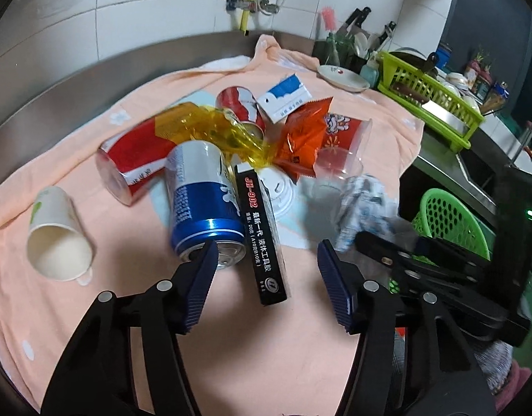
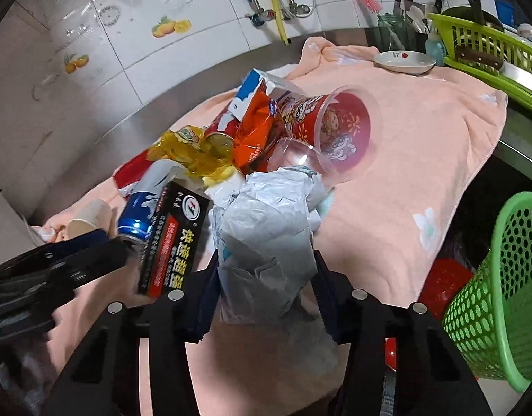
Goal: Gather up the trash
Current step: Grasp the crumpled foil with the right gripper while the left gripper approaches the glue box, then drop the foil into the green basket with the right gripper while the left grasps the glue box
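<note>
Trash lies in a loose pile on a peach towel point(image 1: 92, 312) spread over a steel counter, with white tiled wall behind. In the left wrist view, the left gripper point(image 1: 266, 253) has its blue-padded fingers apart; a black glue box point(image 1: 262, 232) lies lengthwise in the gap, nearer the left pad, and neither pad presses on it. The left pad's tip overlaps the rim of a blue-and-white can point(image 1: 200, 201) lying on its side; contact cannot be confirmed. Left of the can, a white paper cup point(image 1: 58, 235) lies tipped with its mouth toward the camera. Behind the can sit a red carton point(image 1: 134, 159), crumpled yellow cellophane point(image 1: 210, 128), a red can point(image 1: 241, 104), a blue-and-white packet point(image 1: 286, 97) and an orange wrapper point(image 1: 300, 138). In the right wrist view, the right gripper point(image 2: 266, 263) is clamped on a crumpled wad of white paper point(image 2: 266, 228), which fills the gap between both pads and stands up above them. Just behind the wad lies a clear plastic cup point(image 2: 293, 156), and behind that a red printed cup point(image 2: 335, 128) on its side with its mouth facing right. The glue box point(image 2: 176, 239) stands tilted just left of the wad. A green perforated basket point(image 2: 501, 284) sits off the towel's right edge, below counter level.
</note>
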`<state>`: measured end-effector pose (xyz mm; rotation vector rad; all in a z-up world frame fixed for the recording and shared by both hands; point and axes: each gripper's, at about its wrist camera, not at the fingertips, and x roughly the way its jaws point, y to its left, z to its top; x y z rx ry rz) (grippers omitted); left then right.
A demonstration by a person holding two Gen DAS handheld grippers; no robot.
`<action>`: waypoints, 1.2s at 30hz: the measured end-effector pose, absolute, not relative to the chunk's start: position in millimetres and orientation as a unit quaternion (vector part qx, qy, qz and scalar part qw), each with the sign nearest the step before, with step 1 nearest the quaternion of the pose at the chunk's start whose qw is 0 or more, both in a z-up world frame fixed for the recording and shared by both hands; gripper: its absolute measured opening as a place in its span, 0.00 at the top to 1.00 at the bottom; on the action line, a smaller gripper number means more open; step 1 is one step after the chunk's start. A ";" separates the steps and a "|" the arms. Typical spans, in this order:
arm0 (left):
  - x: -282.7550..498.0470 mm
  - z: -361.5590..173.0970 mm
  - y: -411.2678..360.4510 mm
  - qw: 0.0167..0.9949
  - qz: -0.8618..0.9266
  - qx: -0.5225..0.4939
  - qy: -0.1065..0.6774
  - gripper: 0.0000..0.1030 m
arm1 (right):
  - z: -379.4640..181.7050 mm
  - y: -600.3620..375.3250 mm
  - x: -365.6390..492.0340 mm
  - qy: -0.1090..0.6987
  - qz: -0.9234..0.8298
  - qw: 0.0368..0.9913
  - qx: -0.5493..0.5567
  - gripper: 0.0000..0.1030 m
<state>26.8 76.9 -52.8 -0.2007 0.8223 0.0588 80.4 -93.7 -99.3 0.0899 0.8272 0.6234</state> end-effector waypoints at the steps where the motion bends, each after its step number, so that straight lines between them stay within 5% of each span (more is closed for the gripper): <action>1: 28.4 -55.0 75.7 0.910 0.028 -0.098 0.402 0.45 | -97.3 -96.7 78.2 0.392 0.298 0.869 0.044 0.54; 13: 49.3 -70.7 59.7 0.904 0.031 -0.083 0.419 0.59 | -71.5 -168.4 43.6 0.343 0.259 0.902 0.046 0.54; 36: 86.7 -83.8 42.2 0.884 0.096 -0.005 0.457 0.53 | -120.7 -325.2 78.2 0.393 0.070 0.914 0.071 0.50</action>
